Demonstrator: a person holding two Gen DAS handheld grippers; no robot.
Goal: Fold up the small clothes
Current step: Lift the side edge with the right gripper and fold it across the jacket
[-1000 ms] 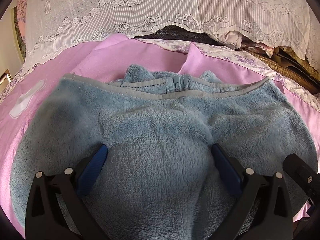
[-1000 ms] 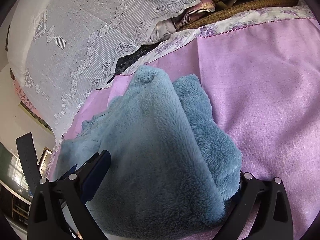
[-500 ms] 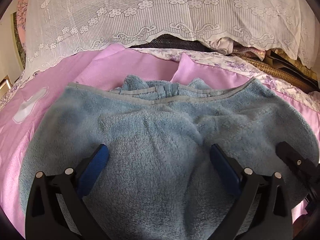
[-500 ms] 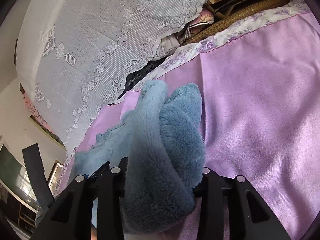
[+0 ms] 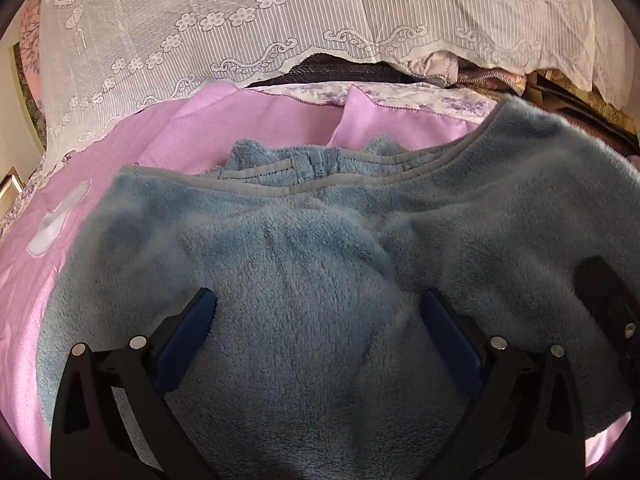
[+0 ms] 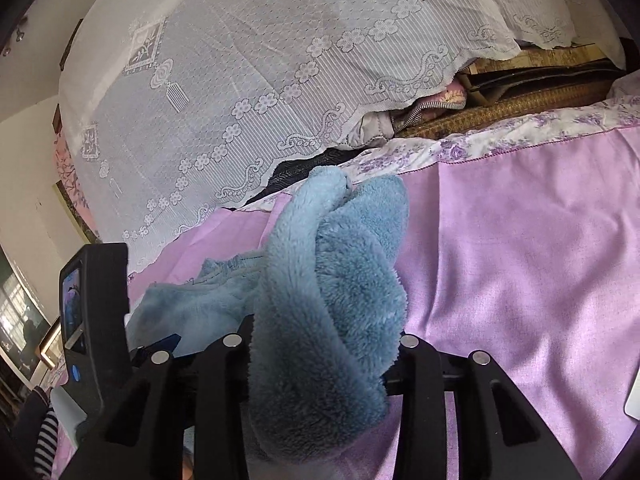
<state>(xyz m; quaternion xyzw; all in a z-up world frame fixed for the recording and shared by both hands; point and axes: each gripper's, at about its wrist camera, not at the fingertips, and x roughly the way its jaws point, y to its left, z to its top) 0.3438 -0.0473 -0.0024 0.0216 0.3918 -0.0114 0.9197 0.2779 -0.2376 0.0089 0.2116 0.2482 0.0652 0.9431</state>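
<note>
right gripper [image 6: 320, 364]: jaws have just been closing, now clamped on a thick bunched fold of the blue fleece garment [image 6: 328, 320]; fabric bulges out above and below the fingers
right gripper fingers [image 6: 416, 364]: black, close together, pressing the fleece from both sides
left gripper [image 5: 320, 316]: jaws spread wide, blue pads on either side of a raised hump of fleece; pads sit against or in the pile but do not pinch it
left gripper pads [image 5: 188, 328]: blue, well apart from each other
blue fleece garment [image 5: 320, 280]: lies spread on the pink sheet in the left wrist view, grey-trimmed edge running across the far side, small snap tab near the middle of that edge; right side looks raised off the sheet
garment in right view: pinched end stands up between the fingers, the rest trails away to the left toward the other gripper's black body [image 6: 96, 320]
pink sheet [image 6: 520, 280]: under the garment, wrinkled, bare to the right
floral border [image 6: 500, 140]: white and purple strip at the sheet's far edge
lace cloth [image 5: 280, 20]: white, draped over a pile behind the sheet
white patch [image 5: 52, 228]: on the pink sheet, left of the garment; cannot tell what it is
striped sleeve [image 6: 44, 436]: lower left corner of the right view
</note>
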